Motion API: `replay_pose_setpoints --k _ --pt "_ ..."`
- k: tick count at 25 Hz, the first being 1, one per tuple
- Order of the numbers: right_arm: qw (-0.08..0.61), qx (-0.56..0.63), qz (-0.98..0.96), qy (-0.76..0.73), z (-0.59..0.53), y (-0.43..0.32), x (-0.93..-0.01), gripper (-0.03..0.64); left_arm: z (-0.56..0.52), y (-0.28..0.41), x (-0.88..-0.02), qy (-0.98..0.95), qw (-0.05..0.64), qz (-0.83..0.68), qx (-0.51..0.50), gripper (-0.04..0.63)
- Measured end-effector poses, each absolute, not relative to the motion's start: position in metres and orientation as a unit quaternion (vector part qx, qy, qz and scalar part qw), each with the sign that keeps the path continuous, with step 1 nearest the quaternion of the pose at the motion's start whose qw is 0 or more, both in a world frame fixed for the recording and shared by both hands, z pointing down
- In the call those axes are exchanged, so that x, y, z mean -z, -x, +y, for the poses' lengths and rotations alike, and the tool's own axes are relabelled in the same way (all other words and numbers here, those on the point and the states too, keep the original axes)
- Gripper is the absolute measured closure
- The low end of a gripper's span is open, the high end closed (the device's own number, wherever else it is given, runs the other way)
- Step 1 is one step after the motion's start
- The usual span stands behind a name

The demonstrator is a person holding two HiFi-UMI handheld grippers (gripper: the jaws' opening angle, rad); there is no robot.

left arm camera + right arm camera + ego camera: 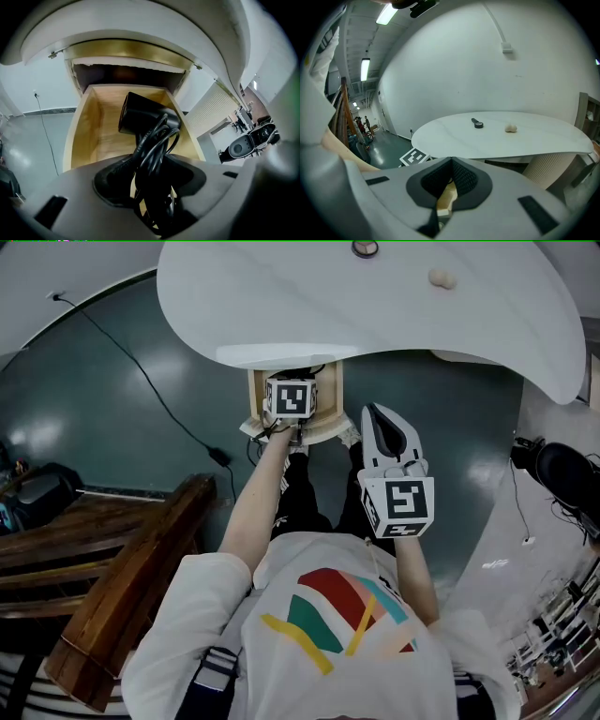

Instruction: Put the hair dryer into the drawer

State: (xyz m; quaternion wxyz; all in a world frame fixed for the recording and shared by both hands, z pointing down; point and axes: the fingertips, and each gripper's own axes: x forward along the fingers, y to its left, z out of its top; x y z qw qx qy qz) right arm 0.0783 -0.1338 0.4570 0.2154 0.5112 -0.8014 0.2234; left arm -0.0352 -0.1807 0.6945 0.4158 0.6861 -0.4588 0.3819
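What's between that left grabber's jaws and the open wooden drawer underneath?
The black hair dryer, its cord looped round the handle, is clamped in the jaws of the left gripper above the drawer. The left gripper view shows this.

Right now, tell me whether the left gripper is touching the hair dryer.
Touching: the left gripper view shows the left gripper closed on the hair dryer at its cord-wrapped handle.

The head view looks steeply down from above the person, taking in the white table (375,315) and the open wooden drawer (330,416) under its edge. The left gripper view rides close behind the left claw (150,185) and is aimed down into that same drawer. The right gripper view sits behind the right claw (449,187) and looks almost level across the table, which the head view shares.
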Motion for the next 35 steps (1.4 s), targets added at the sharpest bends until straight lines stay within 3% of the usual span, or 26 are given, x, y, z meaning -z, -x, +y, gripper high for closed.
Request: replay_pose_setpoints --k 35 --pt "0.236 -0.242 -0.806 -0.486 -0.122 -0.046 -0.511 0.607 -0.188 0.043 -0.756 -0.660 0.467 -0.474 -0.349 0.396"
